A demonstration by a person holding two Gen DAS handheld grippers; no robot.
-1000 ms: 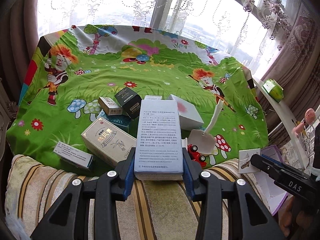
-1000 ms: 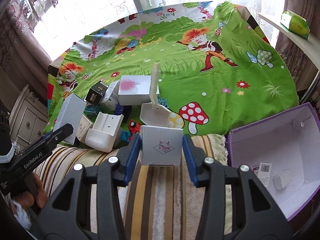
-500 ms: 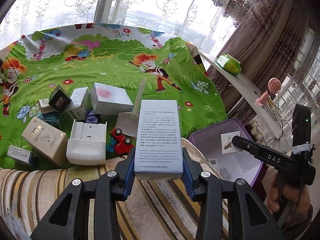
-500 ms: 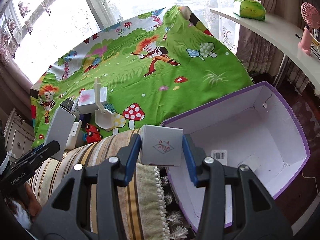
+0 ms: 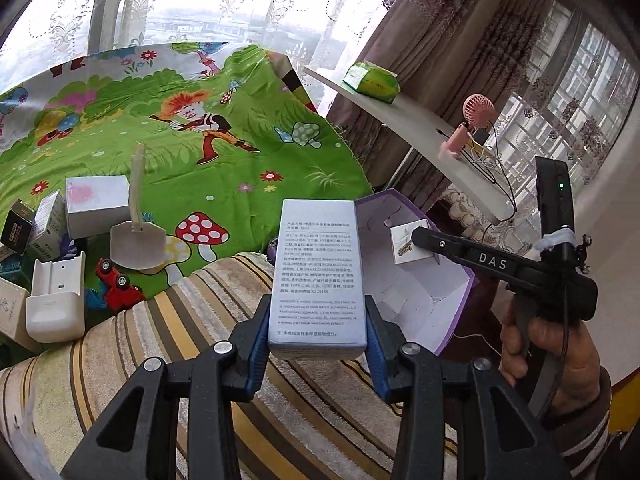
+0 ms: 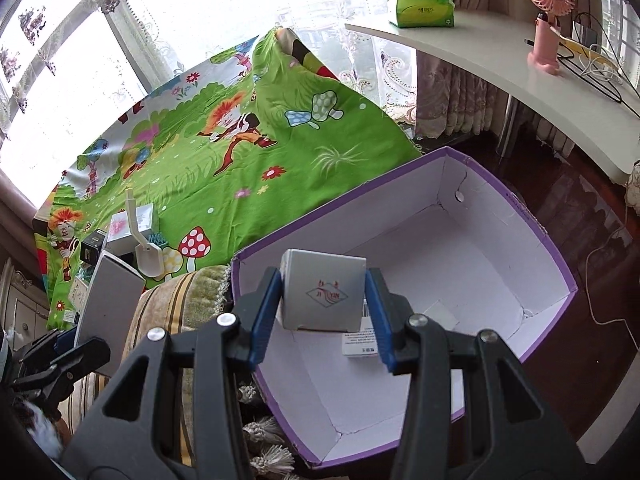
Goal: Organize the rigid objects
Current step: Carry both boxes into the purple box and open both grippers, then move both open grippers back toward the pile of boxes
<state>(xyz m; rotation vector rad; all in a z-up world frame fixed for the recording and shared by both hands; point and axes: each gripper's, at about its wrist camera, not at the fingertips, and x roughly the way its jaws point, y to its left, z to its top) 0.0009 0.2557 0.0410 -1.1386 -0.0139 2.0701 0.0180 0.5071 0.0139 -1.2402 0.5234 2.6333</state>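
My left gripper [image 5: 317,304] is shut on a tall silver-grey carton [image 5: 318,268] printed with text, held upright over the striped cushion [image 5: 160,360] just left of the purple box [image 5: 464,300]. My right gripper [image 6: 324,280] is shut on a small grey square box [image 6: 324,294] with a red logo, hanging over the near left part of the open purple box [image 6: 540,240]. A small white labelled carton [image 6: 360,346] lies on that box's white floor. The left wrist view also shows the right gripper [image 5: 492,260] with the small box [image 5: 408,240] at its tip.
On the green cartoon cloth [image 5: 240,160] lie a white box with a pink spot [image 5: 96,204], a white scoop [image 5: 138,240], a red toy car [image 5: 116,280], a white holder [image 5: 56,300] and several small cartons. A curved white shelf [image 6: 500,64] carries a green tissue pack [image 6: 422,8] and a pink fan [image 6: 548,12].
Both grippers have swung right, away from the pile on the cloth. The right one now hangs over the purple box's inside, and the left one has come up beside that box. Both grips are unchanged.
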